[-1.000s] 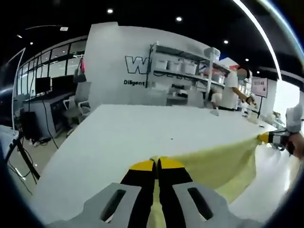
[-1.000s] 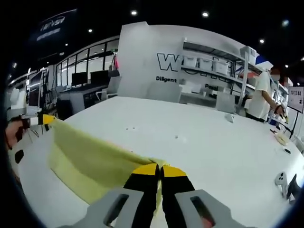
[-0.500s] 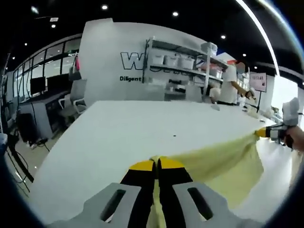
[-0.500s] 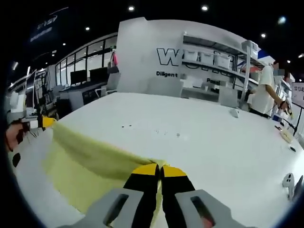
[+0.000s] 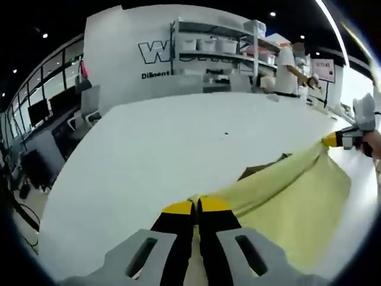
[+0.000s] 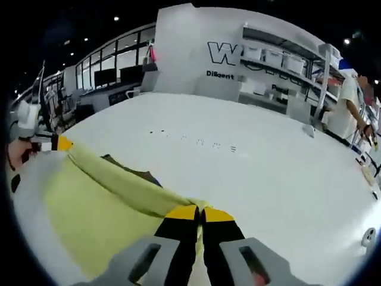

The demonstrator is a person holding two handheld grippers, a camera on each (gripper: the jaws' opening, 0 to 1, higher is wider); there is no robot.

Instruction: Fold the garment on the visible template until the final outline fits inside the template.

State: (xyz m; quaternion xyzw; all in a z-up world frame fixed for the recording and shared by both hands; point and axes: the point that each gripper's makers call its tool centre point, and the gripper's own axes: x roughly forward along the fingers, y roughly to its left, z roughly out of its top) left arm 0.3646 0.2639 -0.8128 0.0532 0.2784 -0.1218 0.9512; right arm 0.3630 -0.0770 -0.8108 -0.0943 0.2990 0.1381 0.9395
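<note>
Two tools at work, each clenched on one end of the same edge of a pale yellow garment [image 5: 286, 196]. Left tool [image 5: 198, 205] pinched tight on the cloth at its near end, in the left gripper view; right tool [image 6: 200, 213] likewise closed on the opposite end, in the right gripper view. From the left gripper view, right tool visible at the far right edge [image 5: 342, 139], with a hand behind it; from the right gripper view, left tool at the far left [image 6: 56, 143], again with a hand.

Held edge stretched fairly taut between the two tools, so the long axis of the cloth running straight from one tool to the other, across the front of the white bench [image 5: 155, 143]. Rest of the garment hanging or draping down from that edge toward the bench, on the near side. Just beyond the held edge, a dark flat patch [image 6: 134, 170] on the bench, possibly part of the template; too little of it exposed to be sure.

Probably mid-carry, fold not yet laid. Coming move likely turning on keeping the held edge parallel to that dark patch while lowering, both tools equally near, neither leading. Cannot tell whether the lower part of the cloth touches the bench.
</note>
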